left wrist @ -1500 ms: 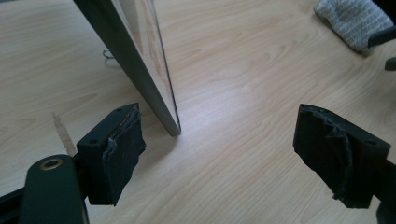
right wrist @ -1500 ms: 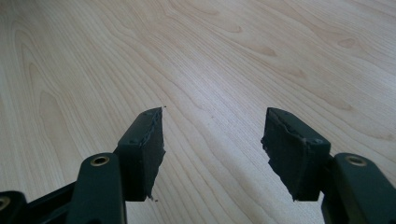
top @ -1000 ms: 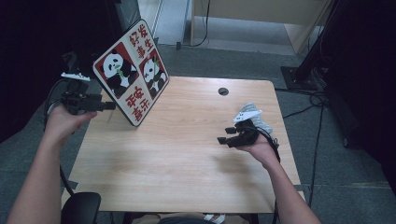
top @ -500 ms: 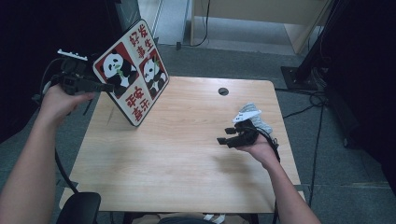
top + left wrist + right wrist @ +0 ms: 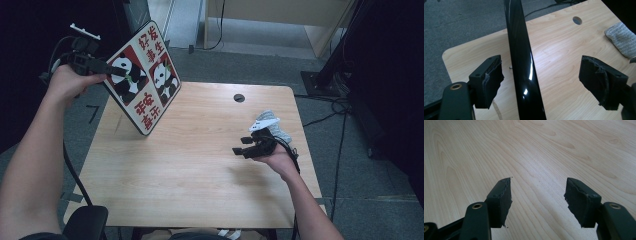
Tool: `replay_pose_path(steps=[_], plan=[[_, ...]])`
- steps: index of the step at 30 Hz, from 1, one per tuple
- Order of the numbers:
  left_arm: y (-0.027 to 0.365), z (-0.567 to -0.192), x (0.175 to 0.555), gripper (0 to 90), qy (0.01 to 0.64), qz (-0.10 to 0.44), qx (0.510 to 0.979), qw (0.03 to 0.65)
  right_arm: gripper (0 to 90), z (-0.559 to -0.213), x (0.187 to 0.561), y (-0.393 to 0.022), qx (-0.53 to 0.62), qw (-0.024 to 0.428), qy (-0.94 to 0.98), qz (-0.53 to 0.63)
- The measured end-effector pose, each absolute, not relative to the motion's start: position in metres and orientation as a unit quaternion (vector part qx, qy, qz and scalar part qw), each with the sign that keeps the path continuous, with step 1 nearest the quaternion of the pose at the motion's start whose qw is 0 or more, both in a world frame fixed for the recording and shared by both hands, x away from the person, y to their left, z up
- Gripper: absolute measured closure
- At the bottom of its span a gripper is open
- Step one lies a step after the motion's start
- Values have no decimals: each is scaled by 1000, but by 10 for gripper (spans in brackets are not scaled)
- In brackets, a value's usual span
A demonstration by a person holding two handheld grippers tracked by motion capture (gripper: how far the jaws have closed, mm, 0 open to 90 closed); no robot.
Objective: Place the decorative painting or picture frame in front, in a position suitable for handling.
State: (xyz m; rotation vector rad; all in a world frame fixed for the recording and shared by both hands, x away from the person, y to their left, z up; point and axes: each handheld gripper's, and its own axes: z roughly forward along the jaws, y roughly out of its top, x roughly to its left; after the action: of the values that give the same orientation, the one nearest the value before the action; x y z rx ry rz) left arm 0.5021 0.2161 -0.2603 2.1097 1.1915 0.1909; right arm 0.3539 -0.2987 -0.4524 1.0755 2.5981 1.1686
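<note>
Wooden table (image 5: 200, 165) | left tool (image 5: 541, 82) wide around panda board (image 5: 145, 75)

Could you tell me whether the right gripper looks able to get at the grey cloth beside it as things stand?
Probably yes. The right gripper rests on the table with jaws open and empty, and the grey cloth lies just behind the hand. Nothing sits between them, though the jaws point away, so the hand must turn.

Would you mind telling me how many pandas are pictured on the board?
2. Both are on the panda board tilted at the table's far left: one in its upper-left square, nearest the left gripper, and one in its right square. None seem hidden.
</note>
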Motion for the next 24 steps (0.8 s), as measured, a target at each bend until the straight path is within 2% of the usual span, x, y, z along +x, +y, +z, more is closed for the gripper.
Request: replay_pose_path(steps=[7, 13, 24], plan=[[206, -253, 524, 207, 461, 71, 820, 330, 383, -453, 354, -299, 353, 47, 853, 381], [195, -249, 543, 248, 463, 77, 827, 311, 382, -453, 353, -300, 356, 46, 853, 380], [188, -243, 567, 333, 471, 54, 834, 284, 381, -454, 357, -299, 354, 41, 853, 381]])
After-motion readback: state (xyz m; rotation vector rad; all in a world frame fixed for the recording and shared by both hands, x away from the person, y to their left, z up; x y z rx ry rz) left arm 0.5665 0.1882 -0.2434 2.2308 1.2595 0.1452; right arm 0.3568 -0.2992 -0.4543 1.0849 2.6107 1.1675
